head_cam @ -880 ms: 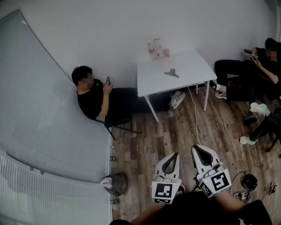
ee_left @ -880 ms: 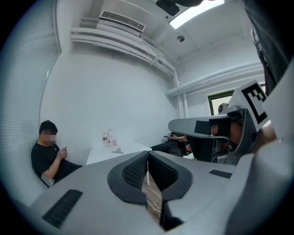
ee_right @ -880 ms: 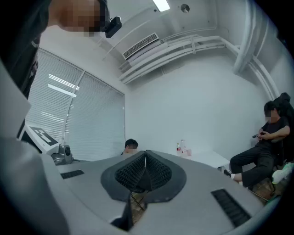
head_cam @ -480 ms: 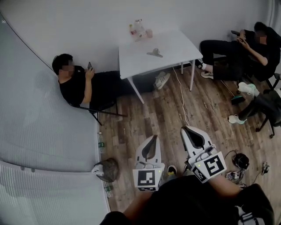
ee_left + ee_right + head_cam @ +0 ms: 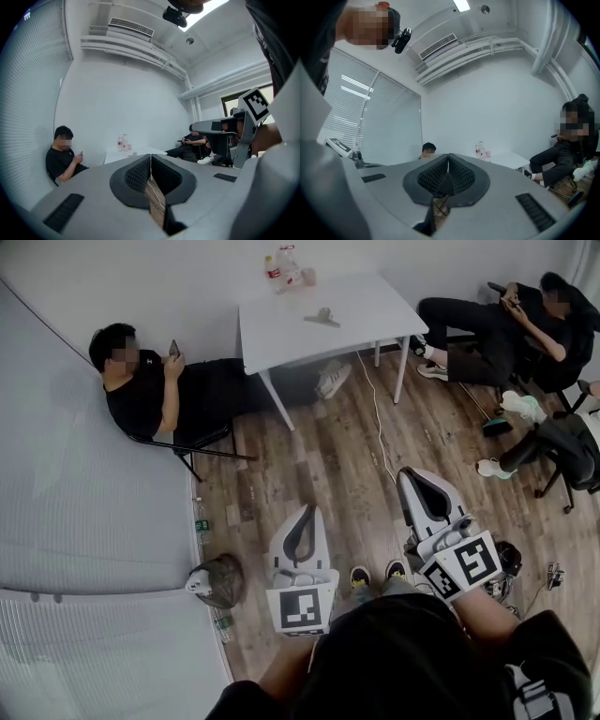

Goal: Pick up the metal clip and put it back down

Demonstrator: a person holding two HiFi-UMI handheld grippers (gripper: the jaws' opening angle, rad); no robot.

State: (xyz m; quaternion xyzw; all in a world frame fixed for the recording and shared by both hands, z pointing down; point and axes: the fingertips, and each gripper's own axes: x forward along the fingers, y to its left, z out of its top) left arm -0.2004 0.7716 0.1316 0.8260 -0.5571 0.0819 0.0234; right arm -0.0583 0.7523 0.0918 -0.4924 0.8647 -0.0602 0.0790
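The metal clip (image 5: pixel 322 317) lies on the white table (image 5: pixel 356 310) by the far wall, well away from both grippers. My left gripper (image 5: pixel 306 510) is held low over the wooden floor, its jaws shut and empty; its own view shows the tips (image 5: pixel 150 156) meeting. My right gripper (image 5: pixel 415 477) is beside it, a little further forward, also shut with nothing between the pads (image 5: pixel 448 156). Both point roughly toward the table (image 5: pixel 511 159).
Bottles and a cup (image 5: pixel 286 266) stand at the table's back edge. A person (image 5: pixel 141 381) sits on a chair left of the table, and others (image 5: pixel 525 324) sit at the right. A cable (image 5: pixel 375 423) runs across the floor. A small bin (image 5: pixel 216 579) stands by the blinds.
In the head view the table, clip and seated people have slid up and left. Both grippers stay low and shut; the left one sits further left in the frame.
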